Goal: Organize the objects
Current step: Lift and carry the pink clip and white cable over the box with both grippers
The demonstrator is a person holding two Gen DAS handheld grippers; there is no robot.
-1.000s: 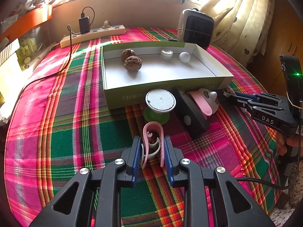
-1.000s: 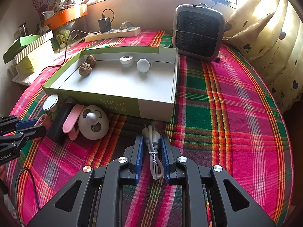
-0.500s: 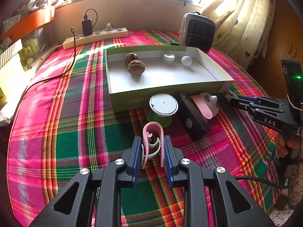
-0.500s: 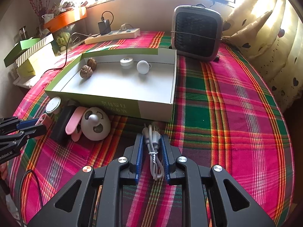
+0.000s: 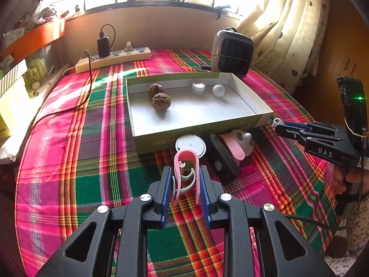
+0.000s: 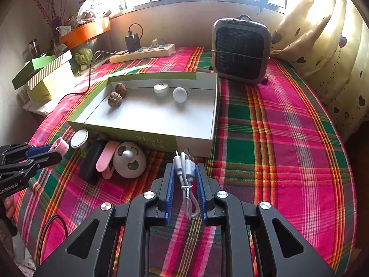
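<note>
Pink clip (image 5: 185,154) pinched between the pads of the left gripper (image 5: 185,169), seemingly clear of the plaid cloth (image 5: 92,184), short of the box (image 5: 161,138) front wall. White cable (image 6: 187,173), bundled, squeezed in the right gripper (image 6: 185,166), jaws pressed tight on it, plug tips near the box corner.

Next to nothing changed over the last second: same two grips, same box contents, i.e. two walnuts (image 5: 161,101), small cap (image 5: 198,87), white ball (image 5: 218,90). Reads as a pause mid-carry; neither item dropped in yet. Spool (image 5: 190,145), black case (image 5: 222,164) and round white fan (image 6: 129,162) outside, against the front wall, left to sort.

Both tools angled down and forward toward the box, side by side, right one off to the right in the left view.
</note>
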